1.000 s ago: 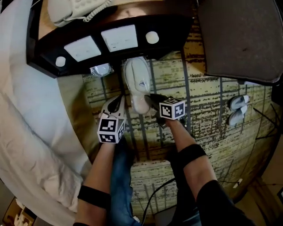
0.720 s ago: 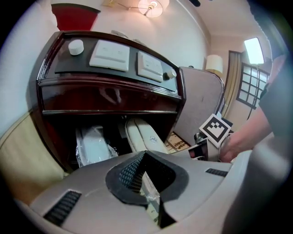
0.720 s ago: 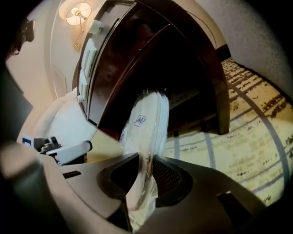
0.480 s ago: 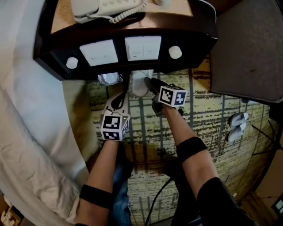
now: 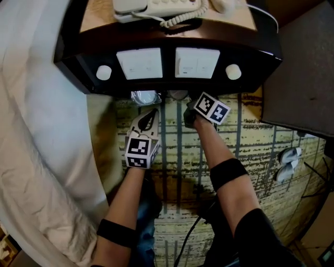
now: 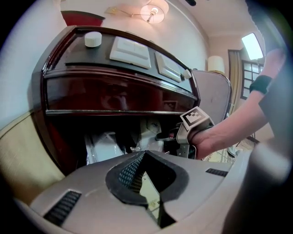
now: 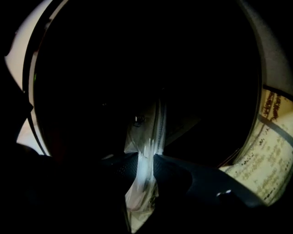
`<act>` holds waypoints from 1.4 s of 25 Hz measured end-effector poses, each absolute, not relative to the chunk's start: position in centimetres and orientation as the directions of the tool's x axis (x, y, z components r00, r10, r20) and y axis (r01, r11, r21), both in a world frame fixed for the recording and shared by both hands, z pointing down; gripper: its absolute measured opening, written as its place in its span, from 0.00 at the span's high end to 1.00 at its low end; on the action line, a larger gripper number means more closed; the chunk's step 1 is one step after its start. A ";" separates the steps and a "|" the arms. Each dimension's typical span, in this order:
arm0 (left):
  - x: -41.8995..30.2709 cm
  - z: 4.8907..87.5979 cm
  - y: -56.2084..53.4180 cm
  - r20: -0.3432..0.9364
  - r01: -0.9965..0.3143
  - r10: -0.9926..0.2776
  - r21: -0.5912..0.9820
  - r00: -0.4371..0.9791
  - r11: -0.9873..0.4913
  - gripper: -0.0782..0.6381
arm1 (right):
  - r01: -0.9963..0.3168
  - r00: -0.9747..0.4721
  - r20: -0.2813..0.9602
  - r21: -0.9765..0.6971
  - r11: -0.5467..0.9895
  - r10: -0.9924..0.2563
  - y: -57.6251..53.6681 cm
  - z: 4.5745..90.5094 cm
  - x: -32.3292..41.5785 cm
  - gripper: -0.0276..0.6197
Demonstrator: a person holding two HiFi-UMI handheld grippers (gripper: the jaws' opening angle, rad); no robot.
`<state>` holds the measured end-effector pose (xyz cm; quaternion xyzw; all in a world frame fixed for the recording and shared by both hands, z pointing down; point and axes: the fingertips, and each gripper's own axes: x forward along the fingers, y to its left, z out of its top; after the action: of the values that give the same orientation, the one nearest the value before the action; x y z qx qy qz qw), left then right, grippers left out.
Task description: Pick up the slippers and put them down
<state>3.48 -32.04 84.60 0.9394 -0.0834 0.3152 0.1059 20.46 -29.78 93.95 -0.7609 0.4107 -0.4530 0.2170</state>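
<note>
A white slipper in clear plastic wrap [image 5: 178, 95] lies mostly hidden under the dark nightstand [image 5: 167, 78]; it also shows in the left gripper view [image 6: 149, 130]. My right gripper [image 5: 190, 108] reaches under the nightstand's edge. Its jaws are opening, with the crumpled wrap [image 7: 145, 151] still pinched between the pads [image 7: 123, 167]. A second wrapped slipper [image 5: 145, 97] lies under the nightstand to the left. My left gripper [image 5: 151, 113] hovers over the carpet just in front of it, shut on nothing [image 6: 144, 154].
The nightstand carries switch panels [image 5: 140, 63] and a telephone [image 5: 156, 6] on top. A bed [image 5: 36, 130] fills the left. A dark chair seat [image 5: 305, 68] is at the right, with another slipper pair [image 5: 288, 162] on the patterned carpet [image 5: 250, 141].
Both grippers moved forward toward the nightstand. The white slipper in the right gripper went from the open carpet to beneath the nightstand's edge.
</note>
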 end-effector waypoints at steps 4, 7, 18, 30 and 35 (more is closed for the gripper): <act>2.2 85.0 -32.2 0.616 -0.235 -0.096 0.148 0.782 -0.961 0.89 | -0.429 0.334 0.568 -0.619 -0.658 -0.752 -28.3 95.1 20.7 0.70; 2.1 85.1 -32.1 0.616 -0.239 -0.099 0.150 0.782 -0.959 0.89 | -0.458 0.371 0.588 -0.558 -0.692 -0.719 -27.4 95.3 21.3 0.57; -1.1 77.4 -29.8 0.655 -0.292 -0.118 0.163 0.746 -0.943 0.89 | -0.573 0.312 0.664 -0.439 -0.692 -0.680 -21.9 86.8 17.0 0.61; -3.9 45.8 -25.9 0.654 -0.336 -0.167 0.142 0.738 -0.931 0.89 | -0.796 0.140 0.635 -0.383 -0.468 -0.759 -11.8 51.1 14.3 0.96; -4.4 32.8 -26.7 0.592 -0.371 -0.229 0.128 0.773 -0.920 0.89 | -0.855 0.162 0.582 -0.320 -0.407 -0.797 -8.4 36.4 15.9 0.96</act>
<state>-4.38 -26.72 32.78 0.9339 -0.1604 0.2963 0.1196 15.86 -8.41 36.40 -0.7610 0.5428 -0.3530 -0.0417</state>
